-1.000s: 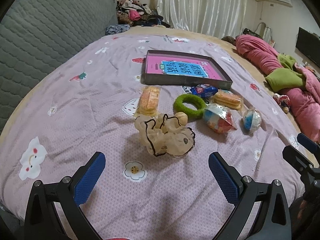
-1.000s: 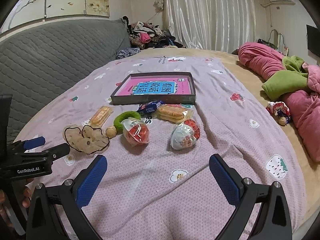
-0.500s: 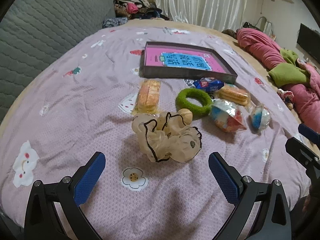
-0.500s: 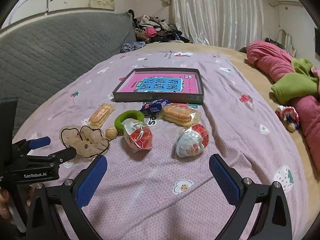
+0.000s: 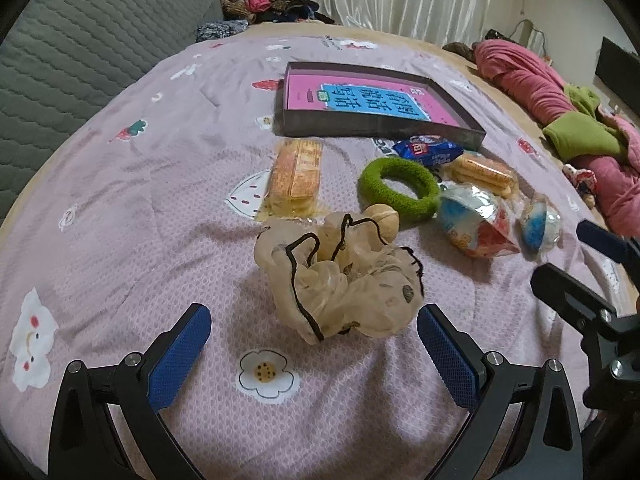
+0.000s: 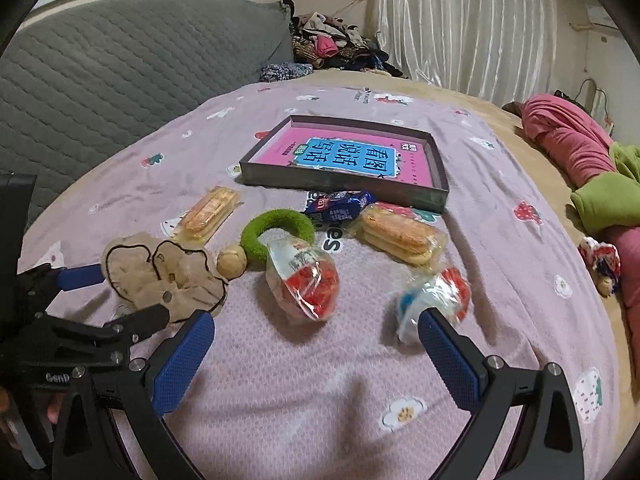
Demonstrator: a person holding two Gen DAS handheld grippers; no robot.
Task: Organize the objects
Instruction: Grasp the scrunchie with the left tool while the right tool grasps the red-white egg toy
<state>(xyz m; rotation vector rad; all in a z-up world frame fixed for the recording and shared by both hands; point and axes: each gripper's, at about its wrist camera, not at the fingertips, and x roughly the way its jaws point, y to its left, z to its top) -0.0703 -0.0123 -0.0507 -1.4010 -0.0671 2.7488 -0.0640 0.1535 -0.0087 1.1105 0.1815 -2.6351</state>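
Book (image 6: pixel 347 157): 看图说话写话; left tongs (image 6: pixel 80 296): "GenR…", prob. partial.

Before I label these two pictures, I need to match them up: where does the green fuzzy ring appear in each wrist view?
Left wrist view: the green fuzzy ring lies right of centre, upper middle, beyond the beige scrunchie.
Right wrist view: the ring lies left of centre, mid-height, behind a red snack packet.
Shared landmark: the shallow dark tray holding a pink book, just beyond the ring in both.
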